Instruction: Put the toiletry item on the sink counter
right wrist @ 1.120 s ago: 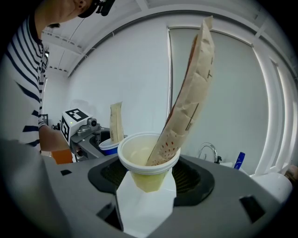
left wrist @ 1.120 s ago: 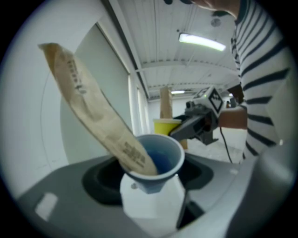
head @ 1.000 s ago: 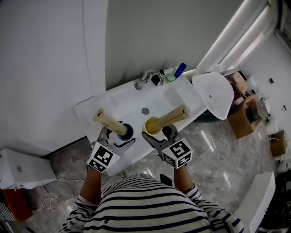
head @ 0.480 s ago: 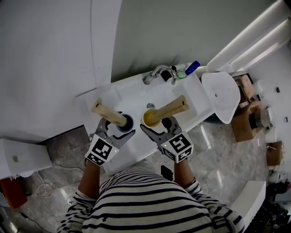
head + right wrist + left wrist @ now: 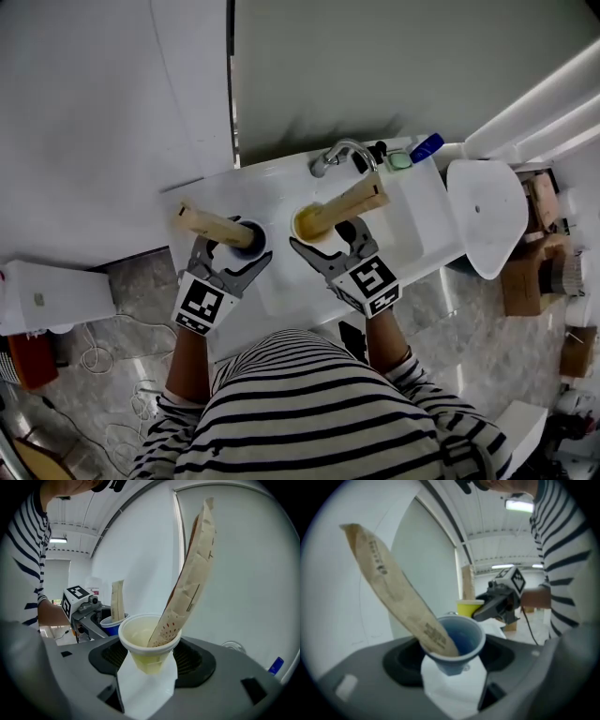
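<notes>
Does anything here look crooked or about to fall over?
Nothing is spilled or broken. The one oddity: the long tan paper packet in the blue plastic cup and the second tan packet in the yellow plastic cup both lean far out over the rims, so they look top-heavy and might tip out.

We see a grey wall (image 5: 375, 66) behind the counter (image 5: 422, 225). Right of it, cardboard boxes (image 5: 523, 286) sit on marbled floor (image 5: 450, 319).
</notes>
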A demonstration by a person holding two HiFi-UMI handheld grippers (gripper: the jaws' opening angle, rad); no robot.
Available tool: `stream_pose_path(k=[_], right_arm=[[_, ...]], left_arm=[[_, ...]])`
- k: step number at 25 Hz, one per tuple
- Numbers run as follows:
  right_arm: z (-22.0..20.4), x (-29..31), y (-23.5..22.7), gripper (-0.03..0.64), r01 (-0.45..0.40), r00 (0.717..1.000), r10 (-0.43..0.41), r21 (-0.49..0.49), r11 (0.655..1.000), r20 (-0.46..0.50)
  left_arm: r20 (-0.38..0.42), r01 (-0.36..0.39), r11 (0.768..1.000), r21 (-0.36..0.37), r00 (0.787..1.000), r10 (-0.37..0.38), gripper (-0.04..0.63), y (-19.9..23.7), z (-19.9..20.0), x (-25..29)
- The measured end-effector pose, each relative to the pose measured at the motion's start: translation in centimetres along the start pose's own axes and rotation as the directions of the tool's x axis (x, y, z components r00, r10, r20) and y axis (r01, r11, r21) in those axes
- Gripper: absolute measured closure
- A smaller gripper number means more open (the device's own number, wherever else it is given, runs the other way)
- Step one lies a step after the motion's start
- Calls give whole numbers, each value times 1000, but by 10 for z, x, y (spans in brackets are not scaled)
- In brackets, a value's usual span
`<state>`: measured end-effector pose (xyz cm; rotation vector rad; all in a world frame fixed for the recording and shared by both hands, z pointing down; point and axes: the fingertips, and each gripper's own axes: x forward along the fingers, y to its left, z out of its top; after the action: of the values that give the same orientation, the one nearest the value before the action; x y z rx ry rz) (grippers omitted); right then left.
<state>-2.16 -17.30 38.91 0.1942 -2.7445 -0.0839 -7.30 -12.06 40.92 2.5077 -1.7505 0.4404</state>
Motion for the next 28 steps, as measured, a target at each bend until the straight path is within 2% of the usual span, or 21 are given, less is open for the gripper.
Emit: stream_pose_path(k=[3,7,12,28], right_arm=[[2,2,-14,318,-19,1000,19,-18,1000,15],[4,6,-31,318,-19,999,20,-46,999,25],[-1,12,-46,318,-11,999,12,-33,999,29],[-30,35,-78,318,57,998,-57,16,998,-32]], left_arm=[[3,-47,999,-17,999,47,249,2,3,6],[-12,-85,996,1,996,85,249,5,10,9],[-19,-114,993,24,993,115,249,10,17,12],[-30,-74,996,39,997,76,249,20,19,30]])
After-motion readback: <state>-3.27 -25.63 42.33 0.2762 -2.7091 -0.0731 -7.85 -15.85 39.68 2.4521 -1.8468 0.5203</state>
